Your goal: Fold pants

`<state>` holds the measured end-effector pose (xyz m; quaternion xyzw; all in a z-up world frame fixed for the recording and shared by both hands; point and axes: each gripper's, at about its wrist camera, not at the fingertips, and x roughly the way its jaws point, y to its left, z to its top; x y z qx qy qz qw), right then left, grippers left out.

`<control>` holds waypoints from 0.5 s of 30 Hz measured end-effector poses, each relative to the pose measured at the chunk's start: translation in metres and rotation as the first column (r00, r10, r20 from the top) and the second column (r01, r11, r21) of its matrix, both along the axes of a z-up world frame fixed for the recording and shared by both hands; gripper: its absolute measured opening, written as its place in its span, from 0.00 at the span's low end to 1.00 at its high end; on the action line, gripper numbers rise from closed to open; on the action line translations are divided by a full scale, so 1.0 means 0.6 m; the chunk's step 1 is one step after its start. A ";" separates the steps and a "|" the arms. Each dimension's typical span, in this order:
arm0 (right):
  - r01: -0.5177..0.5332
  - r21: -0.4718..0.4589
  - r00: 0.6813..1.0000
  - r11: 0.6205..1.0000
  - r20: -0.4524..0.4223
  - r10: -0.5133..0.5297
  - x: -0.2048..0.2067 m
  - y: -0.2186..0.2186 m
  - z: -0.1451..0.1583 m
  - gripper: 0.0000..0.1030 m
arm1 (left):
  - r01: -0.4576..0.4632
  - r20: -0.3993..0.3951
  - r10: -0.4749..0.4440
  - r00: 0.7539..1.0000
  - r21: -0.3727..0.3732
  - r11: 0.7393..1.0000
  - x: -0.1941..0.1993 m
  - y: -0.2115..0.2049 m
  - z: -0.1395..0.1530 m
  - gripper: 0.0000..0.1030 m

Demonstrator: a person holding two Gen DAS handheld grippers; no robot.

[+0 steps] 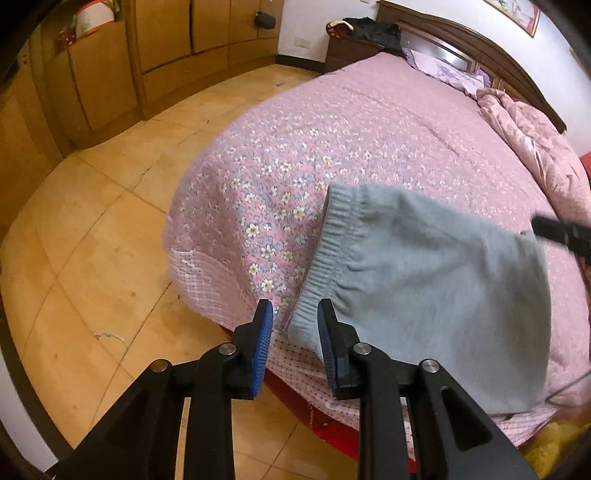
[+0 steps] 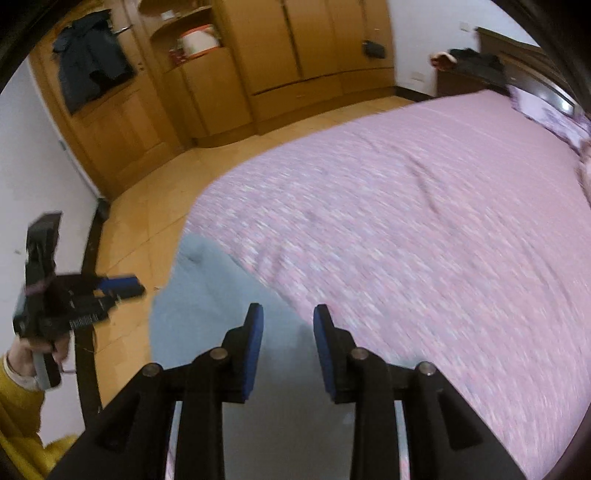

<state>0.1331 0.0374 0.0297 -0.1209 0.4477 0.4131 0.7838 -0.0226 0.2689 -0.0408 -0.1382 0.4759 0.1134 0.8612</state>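
Both wrist views look steeply down, sharing the bed.

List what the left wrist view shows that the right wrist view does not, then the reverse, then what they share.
Only the left wrist view: the pants' ribbed waistband, the crumpled pink quilt and the framed picture.

Only the right wrist view: the dark jacket hanging on the wardrobe, and the hand in a yellow sleeve holding the left tool.

Both: the grey pants, the pink bedspread, wooden wardrobe and tiled floor.
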 end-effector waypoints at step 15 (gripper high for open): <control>0.239 -0.045 0.970 0.970 -0.042 -0.241 0.012 -0.113 -0.068 0.28 | 0.163 0.059 -0.161 0.985 -0.020 0.986 0.135 -0.058 -0.007 0.18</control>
